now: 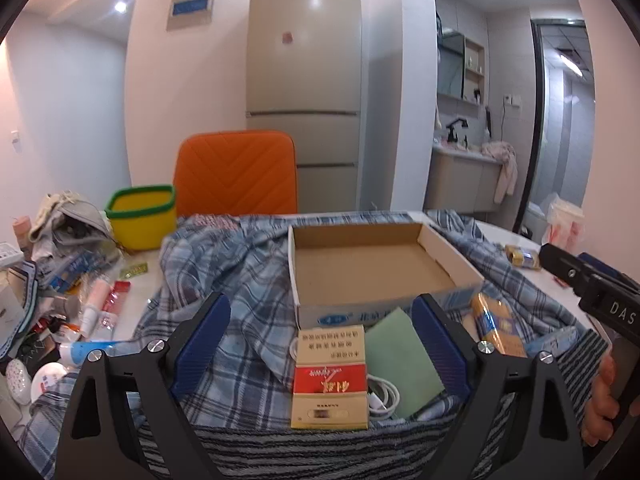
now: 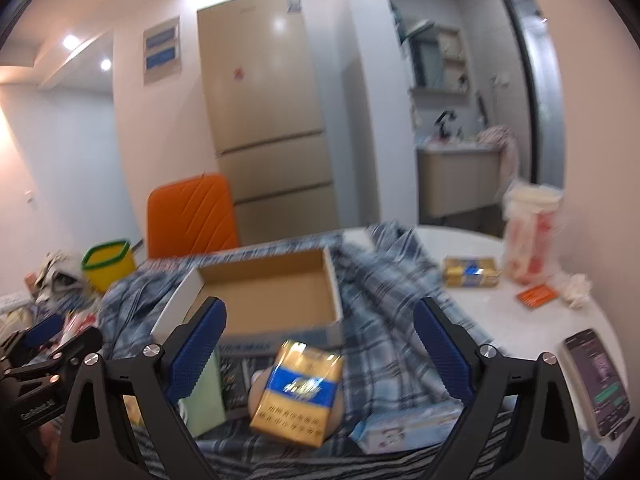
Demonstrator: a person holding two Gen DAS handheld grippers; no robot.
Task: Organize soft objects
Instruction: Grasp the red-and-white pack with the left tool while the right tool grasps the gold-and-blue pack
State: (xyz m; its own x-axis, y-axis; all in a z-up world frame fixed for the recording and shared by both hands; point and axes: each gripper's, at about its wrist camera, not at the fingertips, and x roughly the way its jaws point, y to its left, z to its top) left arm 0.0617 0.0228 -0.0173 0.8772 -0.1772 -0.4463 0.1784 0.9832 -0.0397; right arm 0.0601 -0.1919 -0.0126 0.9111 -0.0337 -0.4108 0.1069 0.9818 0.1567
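Where plaid cloth [image 1: 240,264] spreads, the cardboard box [image 1: 372,268] (open-topped) sits empty.

White letters reading "DAS" stand on the black body of the right tool [image 1: 608,304], seen at the edge of the left wrist view. A red-and-gold cigarette pack [image 1: 330,376] carries upside-down Chinese characters, too small to read with confidence. The blue-and-gold pack [image 2: 298,394] and the cardboard box [image 1: 372,268] front bear blurred print, and the refrigerator [image 1: 306,60] shows an illegible brand mark near its top.
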